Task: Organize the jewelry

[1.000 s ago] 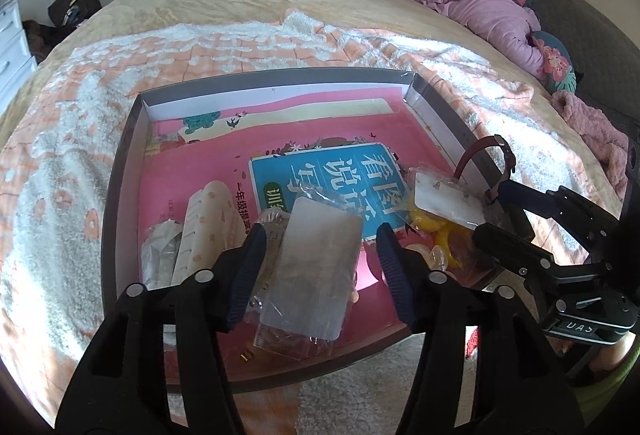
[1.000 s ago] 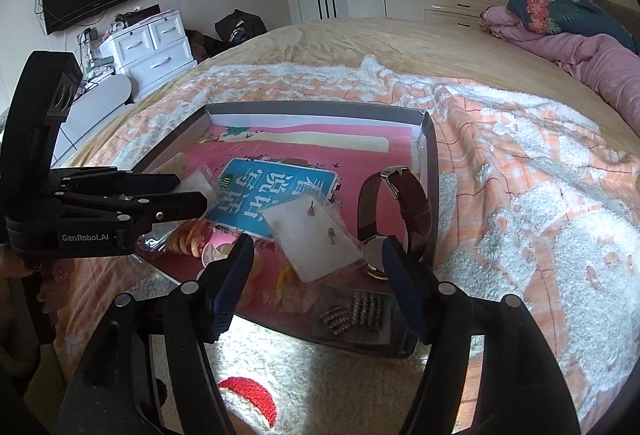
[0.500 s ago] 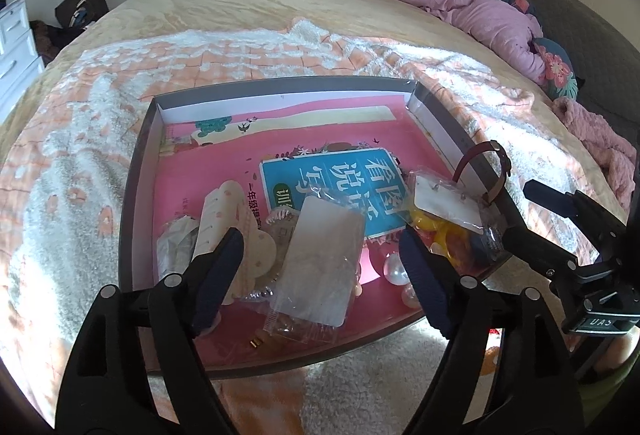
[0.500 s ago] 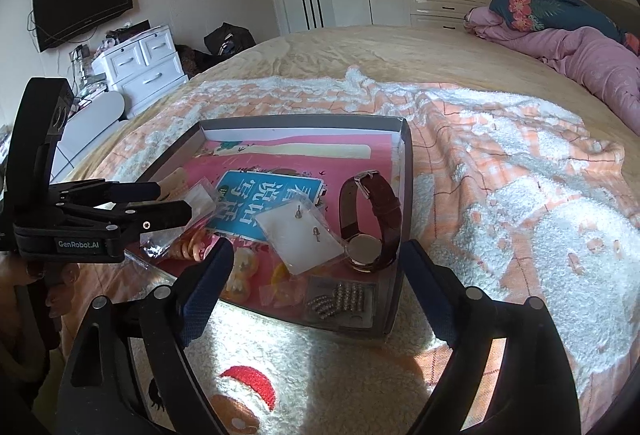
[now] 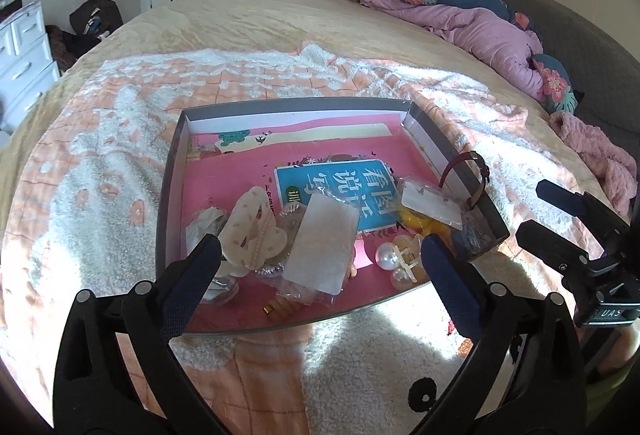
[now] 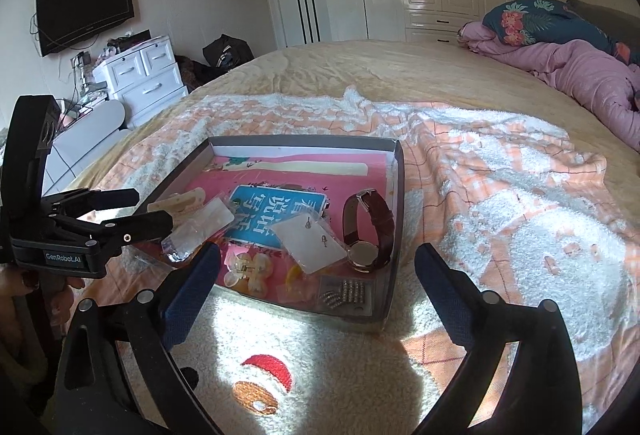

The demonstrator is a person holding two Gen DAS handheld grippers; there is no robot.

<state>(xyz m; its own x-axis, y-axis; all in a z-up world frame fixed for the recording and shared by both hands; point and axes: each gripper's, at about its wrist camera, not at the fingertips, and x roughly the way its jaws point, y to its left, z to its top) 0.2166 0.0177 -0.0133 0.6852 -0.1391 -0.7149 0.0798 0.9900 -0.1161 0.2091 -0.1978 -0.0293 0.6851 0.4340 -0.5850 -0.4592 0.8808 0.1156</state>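
Left gripper (image 5: 318,257): jaws wide apart, holding nothing; pulled back from the tray since a second ago, when its blue pads flanked the frosted packet.
Right gripper (image 6: 316,265): jaws spread, empty; it too has drawn back, so the whole tray now shows between its fingers.
Tray (image 6: 394,235): shallow grey cardboard lid with a pink printed floor, lying on a fluffy orange-and-white blanket (image 6: 520,195) on the bed.
Writing: a blue panel (image 5: 344,191) with large white Chinese characters on the tray floor; "GenRobot.AI" on the left gripper's body seen from the right wrist; "UAS" on the right gripper's body seen from the left wrist.
Jewelry: brown leather-strap watch (image 6: 370,231) standing on edge against the tray's right wall; clear plastic packet with earrings (image 6: 310,239) just beside it; frosted rectangular packet (image 5: 322,245) near the front; cream hair clip (image 5: 250,231); pearl beads (image 5: 386,255); small gold ring (image 5: 269,309).
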